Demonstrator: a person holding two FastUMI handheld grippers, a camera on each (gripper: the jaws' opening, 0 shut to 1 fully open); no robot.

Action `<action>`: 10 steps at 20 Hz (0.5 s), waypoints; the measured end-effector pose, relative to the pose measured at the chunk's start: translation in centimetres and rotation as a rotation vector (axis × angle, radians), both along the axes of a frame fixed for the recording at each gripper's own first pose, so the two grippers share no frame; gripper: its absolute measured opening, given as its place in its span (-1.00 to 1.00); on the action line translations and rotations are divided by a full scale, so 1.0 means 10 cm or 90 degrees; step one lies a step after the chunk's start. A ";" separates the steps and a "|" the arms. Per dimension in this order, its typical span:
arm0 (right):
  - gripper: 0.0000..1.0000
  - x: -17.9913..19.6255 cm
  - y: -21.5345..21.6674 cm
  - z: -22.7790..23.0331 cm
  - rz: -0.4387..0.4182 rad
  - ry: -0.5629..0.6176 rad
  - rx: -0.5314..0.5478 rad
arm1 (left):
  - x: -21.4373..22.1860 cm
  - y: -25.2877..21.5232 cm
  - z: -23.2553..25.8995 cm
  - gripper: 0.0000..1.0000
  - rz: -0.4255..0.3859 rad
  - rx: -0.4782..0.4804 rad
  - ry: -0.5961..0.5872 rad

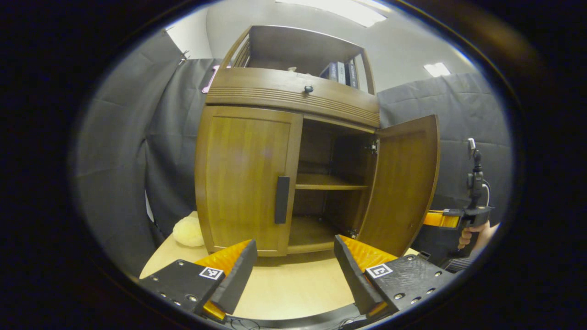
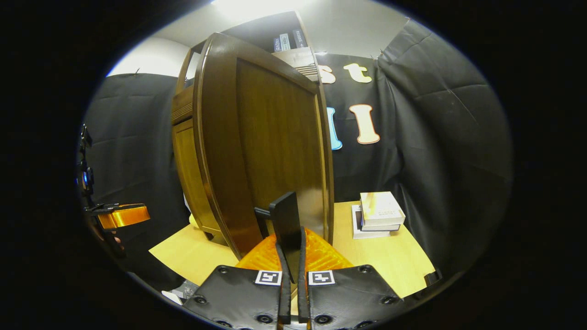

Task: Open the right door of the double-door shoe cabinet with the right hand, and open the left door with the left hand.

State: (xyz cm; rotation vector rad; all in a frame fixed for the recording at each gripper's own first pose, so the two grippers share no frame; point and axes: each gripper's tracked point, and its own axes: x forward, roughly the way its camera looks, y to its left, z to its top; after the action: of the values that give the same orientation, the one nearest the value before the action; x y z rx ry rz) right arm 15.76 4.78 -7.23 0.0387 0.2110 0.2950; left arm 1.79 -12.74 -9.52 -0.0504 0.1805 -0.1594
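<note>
The wooden shoe cabinet (image 1: 293, 98) stands on the table. Its left door (image 1: 243, 178) is closed, with a dark vertical handle (image 1: 282, 199) at its inner edge. My left gripper (image 1: 295, 242) is open just in front of the cabinet's base, a little below that handle and touching nothing. The right door (image 1: 403, 183) is swung open, baring an inner shelf (image 1: 330, 183). In the right gripper view the right door (image 2: 275, 137) rises close ahead, and my right gripper (image 2: 290, 240) is shut on its dark handle (image 2: 285, 215). The right gripper (image 1: 442, 219) also shows past the open door's edge.
The light wooden table (image 1: 293, 288) carries a yellow fluffy object (image 1: 188, 231) left of the cabinet. A stack of books (image 2: 378, 213) lies on the table behind the open door. More books (image 1: 339, 71) stand on the top shelf. Black cloth walls surround the booth.
</note>
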 end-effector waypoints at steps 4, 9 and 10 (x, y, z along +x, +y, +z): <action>-0.86 0.02 -0.27 0.01 -0.034 -0.004 0.011 | 0.06 -0.11 -0.01 0.93 -0.009 -0.004 0.000; -0.92 0.13 -0.73 0.04 -0.079 0.004 0.016 | 0.08 -0.30 -0.11 0.97 -0.030 0.000 0.012; -0.91 0.12 -0.73 0.04 -0.067 0.011 0.025 | 0.10 -0.34 -0.13 0.93 -0.033 0.002 0.015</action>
State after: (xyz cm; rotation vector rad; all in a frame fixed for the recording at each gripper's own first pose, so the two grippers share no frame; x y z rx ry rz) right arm 17.00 -2.49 -6.87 0.0908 0.2198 0.1939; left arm 2.77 -16.11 -10.80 -0.0442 0.2061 -0.2098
